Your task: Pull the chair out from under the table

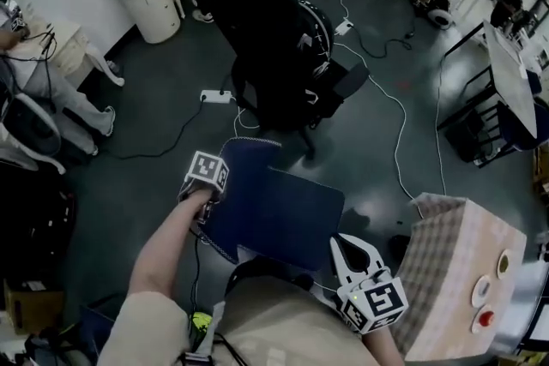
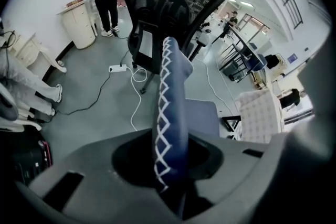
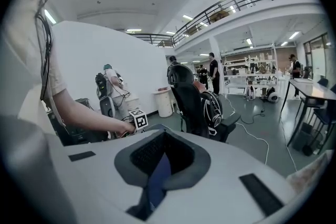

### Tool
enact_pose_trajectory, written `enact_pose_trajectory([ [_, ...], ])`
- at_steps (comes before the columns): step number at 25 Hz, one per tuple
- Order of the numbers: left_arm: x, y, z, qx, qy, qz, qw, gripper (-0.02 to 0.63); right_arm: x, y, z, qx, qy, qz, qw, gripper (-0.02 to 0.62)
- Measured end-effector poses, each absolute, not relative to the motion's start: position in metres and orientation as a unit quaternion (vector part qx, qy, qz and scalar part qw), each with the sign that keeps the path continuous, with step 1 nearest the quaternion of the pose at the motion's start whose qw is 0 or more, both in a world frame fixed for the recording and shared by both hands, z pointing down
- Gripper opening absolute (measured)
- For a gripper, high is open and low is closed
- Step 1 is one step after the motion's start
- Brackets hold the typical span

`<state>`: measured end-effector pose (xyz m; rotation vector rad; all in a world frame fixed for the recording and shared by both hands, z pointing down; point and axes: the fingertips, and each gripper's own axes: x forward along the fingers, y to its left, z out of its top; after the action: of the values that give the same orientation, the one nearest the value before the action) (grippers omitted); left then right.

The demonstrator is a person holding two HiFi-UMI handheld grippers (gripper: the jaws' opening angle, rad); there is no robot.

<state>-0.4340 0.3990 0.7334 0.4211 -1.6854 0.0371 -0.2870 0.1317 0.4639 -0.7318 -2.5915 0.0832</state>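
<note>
my shirt [image 1: 150, 326]: pale, short-sleeved | my head camera's cable [image 3: 45, 44]: thin, dark | my left gripper [image 1: 220, 188]: black-and-white marker cube | my right gripper [image 1: 353, 244]: white jaws, matching cube

Table [image 1: 446, 270] cut off (bottom-right corner); chair [image 1: 283, 219] legs hidden.

The chair [image 1: 274, 214] stands on the floor [image 1: 154, 176] just left of the worktop [image 1: 446, 270] and apart from it. Its back is on the left, with the left gripper [image 1: 204, 195] clamped down over the top edge, and the right gripper [image 1: 352, 249] lies between the seat's right edge and the worktop. Behind the chair stands an office chair [image 1: 274, 56], with a power strip [image 1: 216, 96] on the floor to its left and a round cabinet [image 1: 150, 0] further back by the wall, while small dishes [image 1: 482, 291] sit along the worktop's far right edge.
</note>
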Motion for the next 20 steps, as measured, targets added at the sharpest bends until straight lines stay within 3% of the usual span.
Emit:
enact_pose_trajectory([
  [11, -0.425, 0.416, 0.726, 0.124, -0.750, 0.041, 0.649, 0.103, -0.218, 0.112, 0.469, -0.287, -0.924, 0.047, 0.247, 0.009],
  [20, -0.414, 0.458, 0.724, 0.152, -0.728, 0.010, 0.669, 0.101, -0.266, 0.184, 0.456, -0.329, -0.913, 0.030, 0.241, 0.009],
])
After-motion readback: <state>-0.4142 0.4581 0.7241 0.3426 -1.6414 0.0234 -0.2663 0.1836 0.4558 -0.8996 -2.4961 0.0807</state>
